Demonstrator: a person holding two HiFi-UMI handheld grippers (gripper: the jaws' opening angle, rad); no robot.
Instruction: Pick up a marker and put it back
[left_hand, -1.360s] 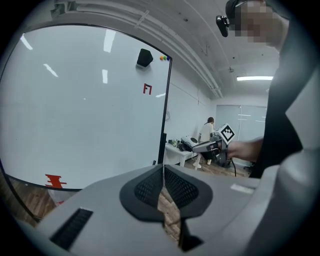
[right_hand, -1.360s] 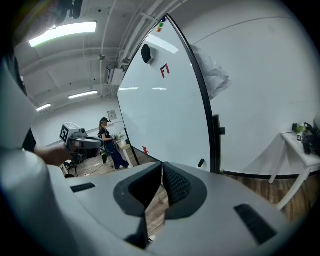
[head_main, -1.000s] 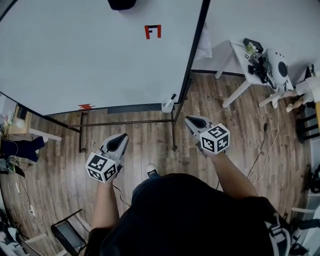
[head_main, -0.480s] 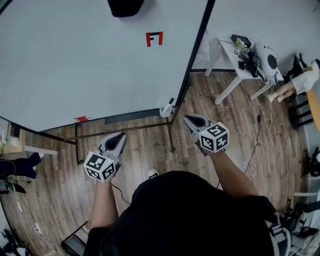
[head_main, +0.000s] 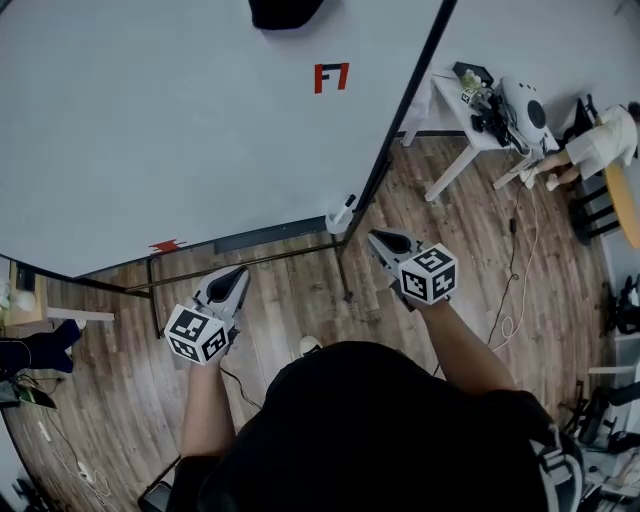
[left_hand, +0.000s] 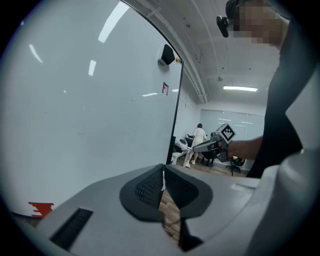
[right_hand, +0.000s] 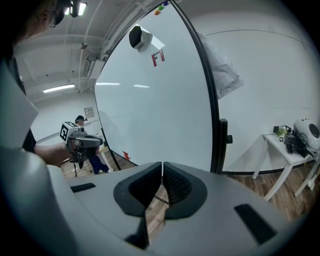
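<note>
A black-capped marker (head_main: 347, 201) stands in a white cup (head_main: 337, 220) at the lower right corner of the big whiteboard (head_main: 180, 130). My right gripper (head_main: 381, 239) hovers over the wood floor just right of and short of the cup, shut with nothing in it (right_hand: 162, 170). My left gripper (head_main: 240, 272) is held further left, in front of the board's lower edge, and its pads also meet with nothing between them (left_hand: 163, 172). Each gripper view shows the other gripper off to the side: the right one (left_hand: 215, 145), the left one (right_hand: 82, 142).
The whiteboard's black frame post (head_main: 400, 120) and its floor rail (head_main: 250, 262) stand ahead. A white table (head_main: 470, 110) with devices is at the right, a person in white (head_main: 600, 140) beyond it. Cables (head_main: 515, 300) trail on the floor.
The person has shifted along the board, so the whiteboard, its post and the table have slid in the head view. Both grippers travelled along and stayed shut.
</note>
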